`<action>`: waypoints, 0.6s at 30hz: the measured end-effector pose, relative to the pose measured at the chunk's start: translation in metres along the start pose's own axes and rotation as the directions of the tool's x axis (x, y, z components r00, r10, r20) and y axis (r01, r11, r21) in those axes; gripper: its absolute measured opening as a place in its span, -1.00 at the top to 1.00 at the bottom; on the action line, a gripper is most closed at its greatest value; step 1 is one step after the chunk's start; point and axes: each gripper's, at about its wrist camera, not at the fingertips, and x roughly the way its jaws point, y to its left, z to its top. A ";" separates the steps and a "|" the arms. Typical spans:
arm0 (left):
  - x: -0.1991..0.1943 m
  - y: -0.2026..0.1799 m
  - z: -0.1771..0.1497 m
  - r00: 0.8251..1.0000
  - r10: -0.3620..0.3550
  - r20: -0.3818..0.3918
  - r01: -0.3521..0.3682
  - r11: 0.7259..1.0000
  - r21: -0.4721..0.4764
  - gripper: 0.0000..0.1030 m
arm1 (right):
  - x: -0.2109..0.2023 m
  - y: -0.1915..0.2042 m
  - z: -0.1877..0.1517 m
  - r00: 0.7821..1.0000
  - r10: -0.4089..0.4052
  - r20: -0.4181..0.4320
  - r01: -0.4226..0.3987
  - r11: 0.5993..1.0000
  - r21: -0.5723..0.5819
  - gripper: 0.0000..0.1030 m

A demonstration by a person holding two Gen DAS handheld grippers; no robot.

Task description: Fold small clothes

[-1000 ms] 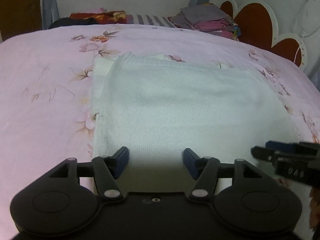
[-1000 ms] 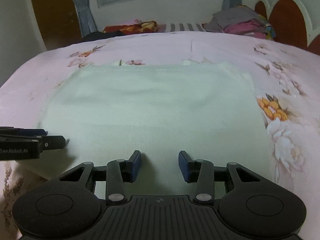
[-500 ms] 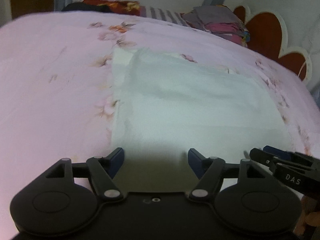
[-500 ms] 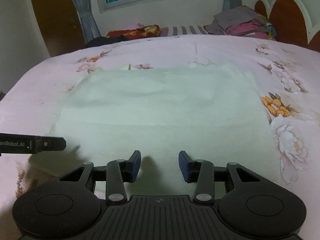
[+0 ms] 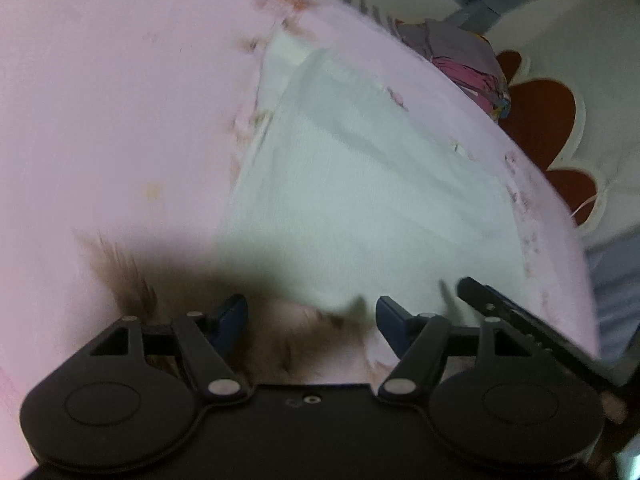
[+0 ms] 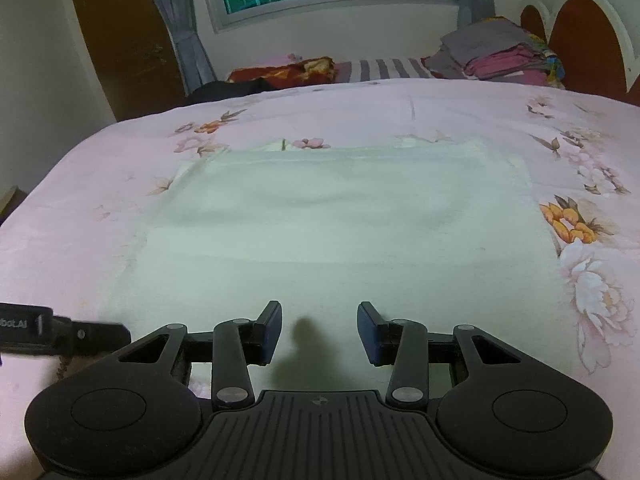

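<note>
Left wrist view, blurred: the left gripper stands wide apart over the near left corner of the pale cloth, gripping nothing; the cloth lies flat on the pink flowered bed.

Right wrist view: the right gripper is partly open and empty above the cloth's near edge. Folded clothes are stacked far off.

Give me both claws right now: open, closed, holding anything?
Left claw: open, holding nothing, by the white garment's near corner.
Right claw: open, empty, over the garment's near edge.
</note>
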 end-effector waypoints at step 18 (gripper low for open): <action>0.039 0.015 0.012 0.949 -0.167 0.267 0.212 0.965 -0.152 -0.37 | 0.033 0.004 0.024 1.000 0.001 -0.002 -0.001 1.000 0.023 0.19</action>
